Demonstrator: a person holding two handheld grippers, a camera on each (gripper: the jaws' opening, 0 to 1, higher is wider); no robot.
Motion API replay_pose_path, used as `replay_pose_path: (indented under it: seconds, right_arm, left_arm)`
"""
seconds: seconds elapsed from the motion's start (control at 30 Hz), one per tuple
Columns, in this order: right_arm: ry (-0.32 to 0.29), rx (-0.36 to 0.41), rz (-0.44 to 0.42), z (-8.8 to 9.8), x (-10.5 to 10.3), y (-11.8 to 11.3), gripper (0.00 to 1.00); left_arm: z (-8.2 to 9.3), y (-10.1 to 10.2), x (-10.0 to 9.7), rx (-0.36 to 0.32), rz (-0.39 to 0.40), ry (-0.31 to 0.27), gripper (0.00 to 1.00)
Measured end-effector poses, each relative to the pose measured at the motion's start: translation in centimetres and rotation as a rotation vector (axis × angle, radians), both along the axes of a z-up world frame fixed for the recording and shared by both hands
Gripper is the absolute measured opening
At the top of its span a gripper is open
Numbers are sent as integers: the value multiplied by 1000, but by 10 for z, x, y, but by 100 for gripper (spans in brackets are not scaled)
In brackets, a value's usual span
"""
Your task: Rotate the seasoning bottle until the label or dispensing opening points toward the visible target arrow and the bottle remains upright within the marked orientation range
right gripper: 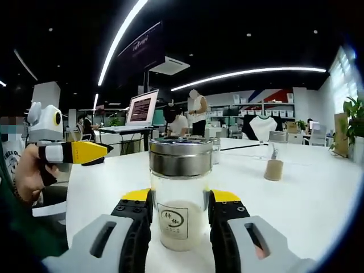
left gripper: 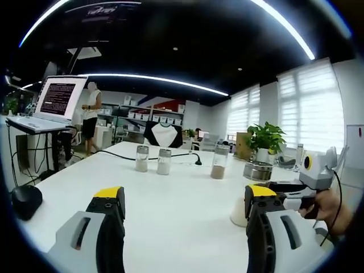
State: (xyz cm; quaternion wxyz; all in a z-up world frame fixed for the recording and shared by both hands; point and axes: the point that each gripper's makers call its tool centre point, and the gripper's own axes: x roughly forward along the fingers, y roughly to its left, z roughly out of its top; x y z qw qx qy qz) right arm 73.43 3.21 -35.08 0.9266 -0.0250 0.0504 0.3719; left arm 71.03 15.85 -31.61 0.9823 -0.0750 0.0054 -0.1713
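Standing upright on the white surface [right gripper: 318, 199], the seasoning bottle [right gripper: 180, 190] sits between the right gripper's [right gripper: 181, 206] fingers [right gripper: 136, 207], which clasp its glass sides, label facing the camera. The left gripper [left gripper: 185, 205] hovers released, spread wide above the surface's near edge.
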Motion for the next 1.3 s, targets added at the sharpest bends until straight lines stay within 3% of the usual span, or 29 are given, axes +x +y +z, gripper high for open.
replay_pose_path:
  seconds: [1.3]
  right_arm:
    - [-12,-5,-211,-2,3,-1,37]
  left_arm:
    - [-2,-2,-1,-1,-5,6,91]
